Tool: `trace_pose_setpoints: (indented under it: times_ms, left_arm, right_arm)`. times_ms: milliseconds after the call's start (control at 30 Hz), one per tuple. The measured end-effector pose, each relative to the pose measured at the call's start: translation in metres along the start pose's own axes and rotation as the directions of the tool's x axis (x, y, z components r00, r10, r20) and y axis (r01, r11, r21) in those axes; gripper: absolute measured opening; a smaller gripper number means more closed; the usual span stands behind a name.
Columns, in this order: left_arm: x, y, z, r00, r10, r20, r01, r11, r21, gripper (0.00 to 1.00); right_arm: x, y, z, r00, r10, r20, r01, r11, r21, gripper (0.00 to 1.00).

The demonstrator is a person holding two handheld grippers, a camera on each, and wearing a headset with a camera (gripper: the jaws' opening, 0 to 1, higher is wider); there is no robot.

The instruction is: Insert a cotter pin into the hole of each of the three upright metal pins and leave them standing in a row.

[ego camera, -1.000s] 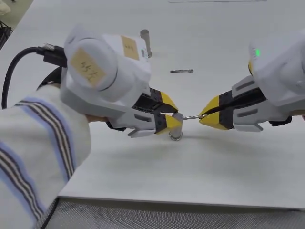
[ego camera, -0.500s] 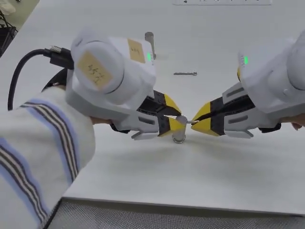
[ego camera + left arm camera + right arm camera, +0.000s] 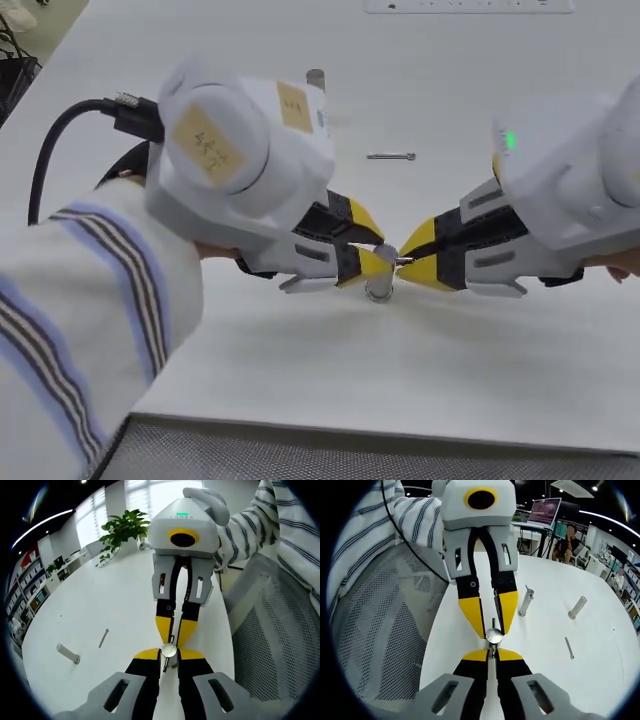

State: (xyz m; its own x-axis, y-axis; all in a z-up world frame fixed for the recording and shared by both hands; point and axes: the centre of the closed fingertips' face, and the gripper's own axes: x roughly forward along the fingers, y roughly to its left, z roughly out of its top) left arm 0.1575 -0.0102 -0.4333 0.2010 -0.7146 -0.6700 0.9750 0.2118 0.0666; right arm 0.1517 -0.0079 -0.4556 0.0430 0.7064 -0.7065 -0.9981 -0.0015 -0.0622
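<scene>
The left gripper (image 3: pixel 378 252) is coming in from 9 o'clock in the head view, and its yellow-tipped jaws are pinching the top of an upright metal pin (image 3: pixel 379 285) that is standing on the white table (image 3: pixel 300 380) near the middle of the picture. The right gripper (image 3: pixel 408 260) is facing it from 3 o'clock, its jaws pressed together on a thin cotter pin (image 3: pixel 492 650) whose free end is meeting the head of the metal pin. Whether it is sitting in the hole I cannot tell. In the right gripper view the left gripper's two tips are flanking the pin's round top from 12 o'clock. A second metal pin (image 3: pixel 316 80) is standing well apart at 11 o'clock from the held one, and a loose cotter pin (image 3: pixel 390 156) is lying flat at 12 o'clock, between the two grippers' lines. A striped sleeve (image 3: pixel 80 330) is covering the 8 o'clock corner, and a black cable (image 3: pixel 50 150) is trailing off the left gripper toward 9 o'clock.
</scene>
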Motion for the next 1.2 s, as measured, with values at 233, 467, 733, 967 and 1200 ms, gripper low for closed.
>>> trace_pose_setpoints:
  times_ms: [233, 467, 733, 967, 1200]
  left_arm:
    - [-0.001, -0.001, -0.001, 1.0000, -0.003, -0.001, 0.003, 1.000, -0.003, 0.09]
    - [-0.002, -0.002, -0.003, 1.0000, -0.006, -0.002, 0.006, 1.000, -0.005, 0.09]
    - [-0.003, -0.003, -0.002, 1.0000, -0.005, -0.003, 0.005, 1.000, -0.007, 0.09]
    - [-0.002, -0.004, -0.001, 1.0000, -0.005, -0.002, 0.005, 1.000, -0.012, 0.09]
    - [-0.002, -0.004, 0.001, 1.0000, -0.005, 0.001, 0.005, 1.000, -0.021, 0.09]
  right_arm:
    - [-0.006, 0.000, -0.006, 0.9995, -0.030, -0.006, 0.030, 0.999, 0.010, 0.07]
    - [-0.011, 0.000, 0.001, 0.9986, -0.039, 0.035, 0.038, 0.999, 0.027, 0.01]
    - [-0.009, 0.002, 0.008, 0.9982, -0.028, 0.054, 0.028, 1.000, 0.003, 0.00]
    - [-0.010, 0.001, 0.008, 0.9986, -0.025, 0.047, 0.025, 1.000, -0.012, 0.00]
    - [-0.010, 0.000, 0.008, 0.9985, -0.025, 0.048, 0.026, 1.000, -0.007, 0.00]
